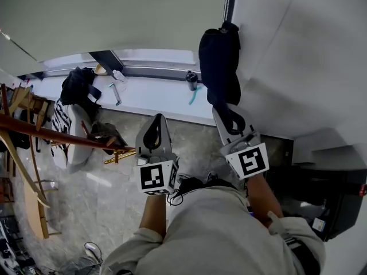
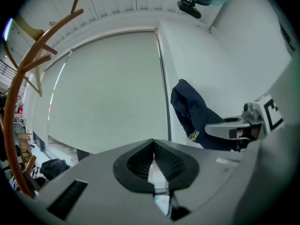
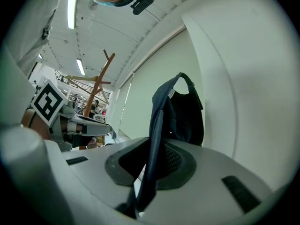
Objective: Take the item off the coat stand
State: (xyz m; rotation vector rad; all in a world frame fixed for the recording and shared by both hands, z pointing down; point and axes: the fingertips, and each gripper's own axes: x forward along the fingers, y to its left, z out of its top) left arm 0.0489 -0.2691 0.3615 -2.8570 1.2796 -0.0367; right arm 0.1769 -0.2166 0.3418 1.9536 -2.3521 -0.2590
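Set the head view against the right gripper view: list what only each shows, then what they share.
Head view only: the grey marble floor, the white window ledge. Right gripper view only: the ceiling strip light, the right gripper shut on a strap of the dark navy fabric item. Shared: that item, the brown wooden coat stand, the left gripper.

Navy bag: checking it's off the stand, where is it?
Head view, right of centre: navy bag before the white wall, strap pinched in the right claw, clear of the coat stand at left.

Head view: steeply down. Gripper views: close, upward along jaws. All share dark garment point(image 1: 219, 67).
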